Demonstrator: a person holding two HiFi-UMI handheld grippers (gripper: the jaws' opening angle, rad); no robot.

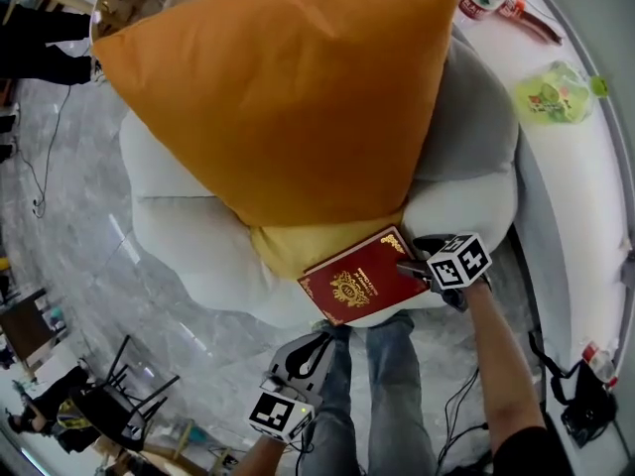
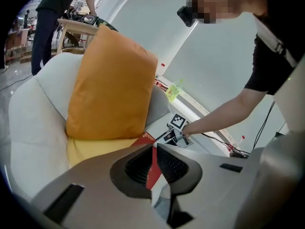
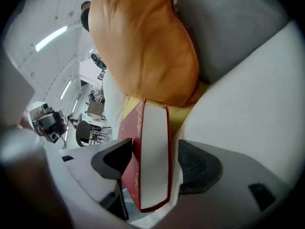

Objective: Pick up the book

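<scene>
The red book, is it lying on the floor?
No, the red book lies on the white armchair at the seat's front, by the yellow cushion.

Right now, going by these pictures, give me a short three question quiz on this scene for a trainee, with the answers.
1. True or false: the red book lies on a shelf.
2. What stands between the jaws of the right gripper? A the book; B a bottle; C nothing.
3. What colour is the big cushion above the book?
Key: 1 false, it lies on the white chair; 2 A; 3 orange.
</scene>
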